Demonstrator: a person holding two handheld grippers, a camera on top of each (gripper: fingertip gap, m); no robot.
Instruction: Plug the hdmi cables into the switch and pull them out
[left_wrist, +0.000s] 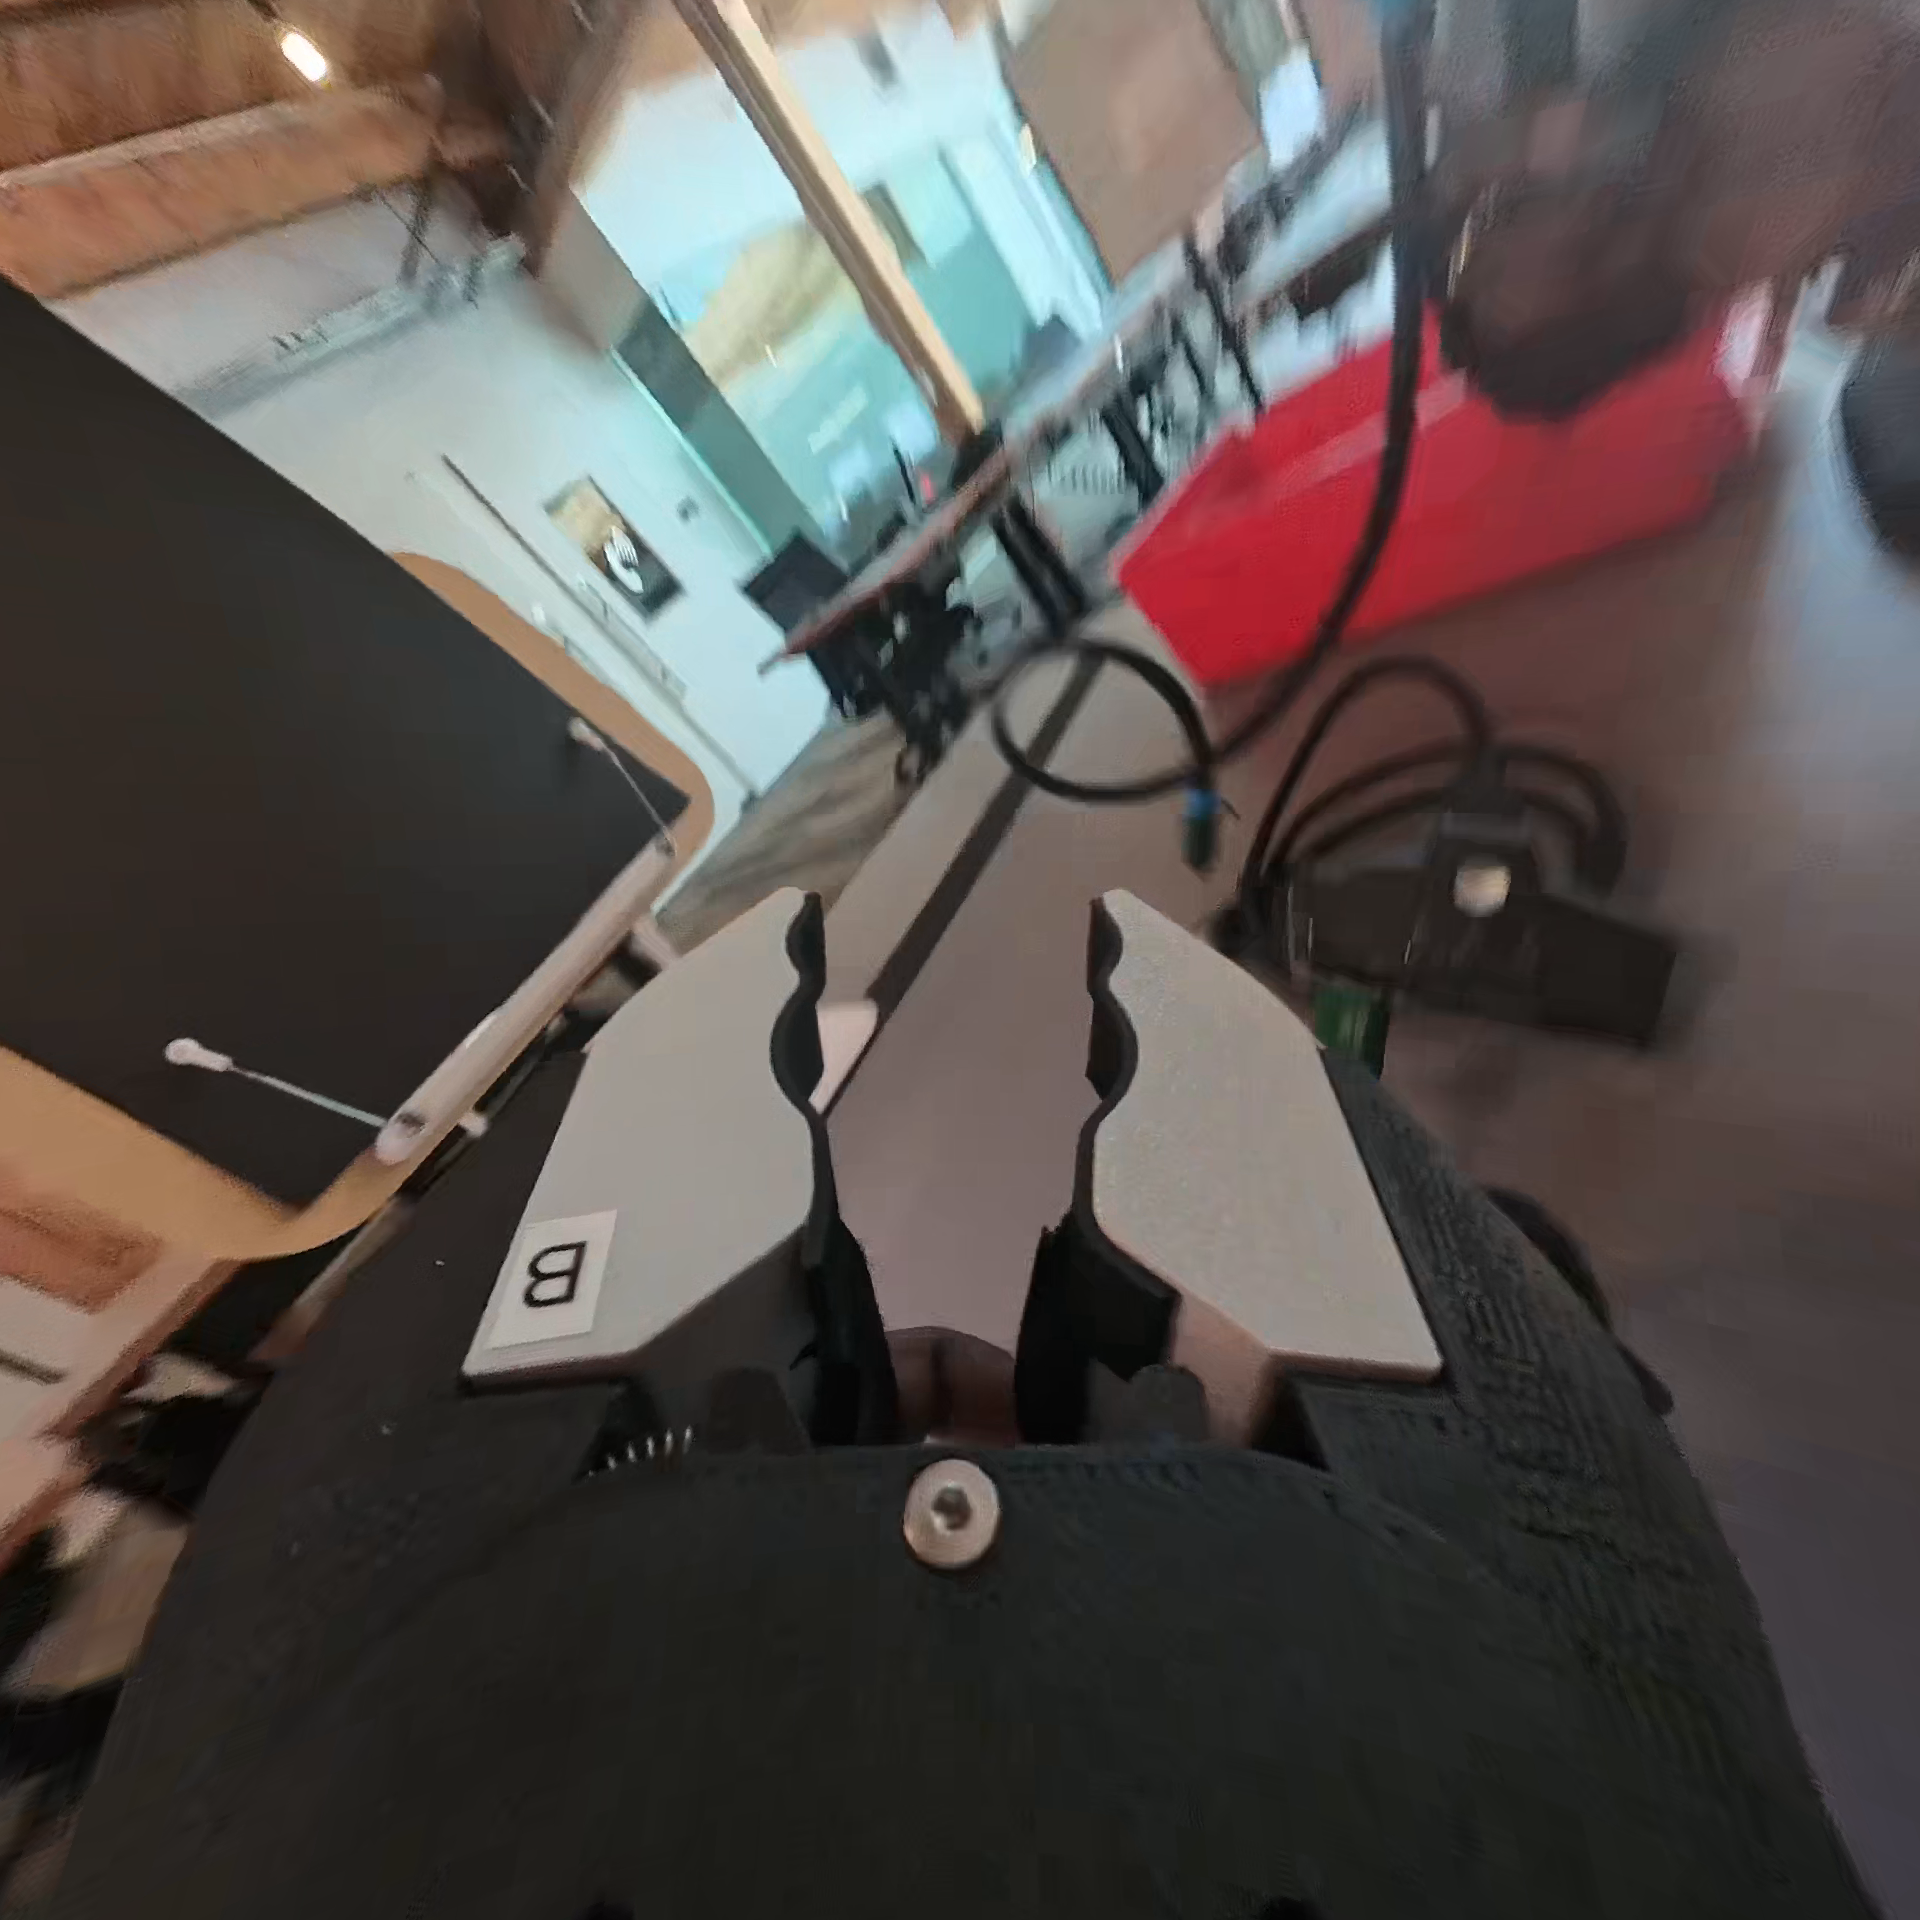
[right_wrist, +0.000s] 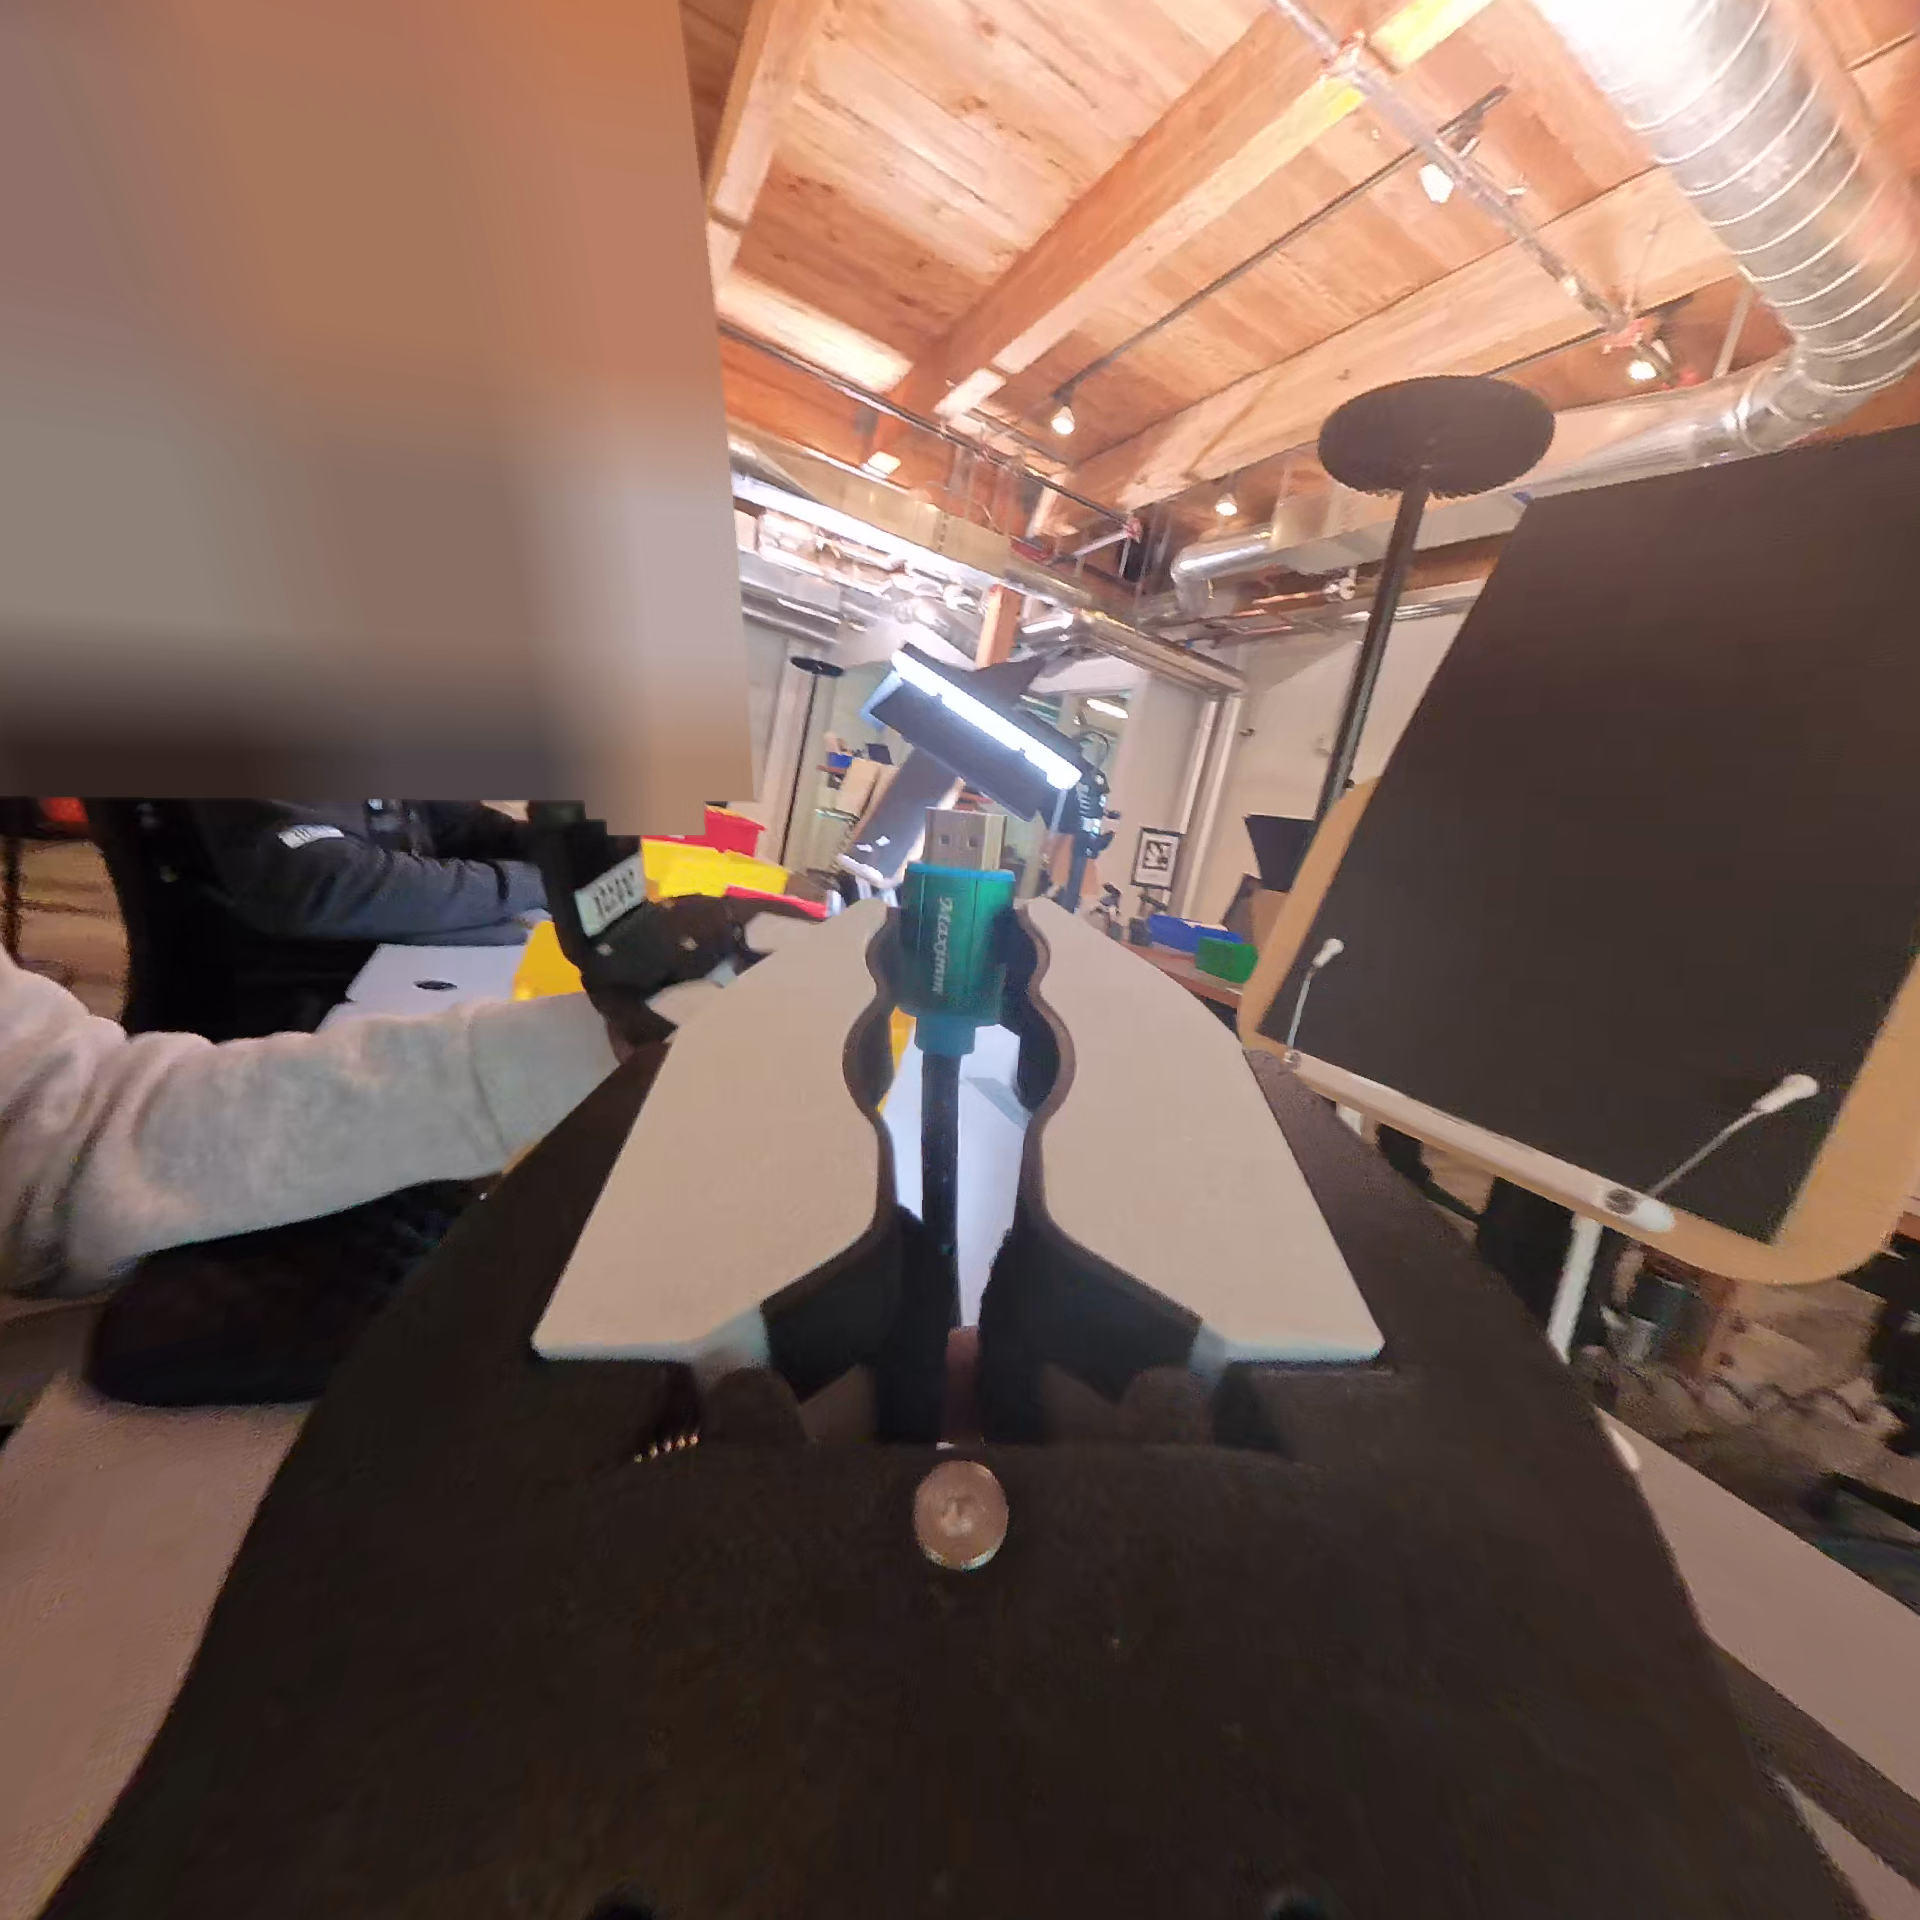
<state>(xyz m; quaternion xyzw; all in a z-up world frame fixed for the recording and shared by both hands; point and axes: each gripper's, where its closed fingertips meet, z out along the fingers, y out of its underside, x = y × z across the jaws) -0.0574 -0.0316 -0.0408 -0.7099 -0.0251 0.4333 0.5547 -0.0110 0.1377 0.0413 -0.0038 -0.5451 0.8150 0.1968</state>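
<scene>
My right tool is clamped on the teal HDMI plug, gold tip pointing away and upward; my left tool stands apart, empty. Step: carrying the plug toward insertion, which calls for aligning tip with port. Only the left view shows the black switch, ahead-right on the table.

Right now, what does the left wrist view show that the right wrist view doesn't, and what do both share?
Only the left wrist view: the left tongs open and empty, the black switch on the grey table with cables plugged in, a loose cable end, and a red bin.

Only the right wrist view: the right tongs shut on a teal HDMI plug, tip pointing up, wooden ceiling behind.

Both: the black-faced board with cotton swabs.
</scene>
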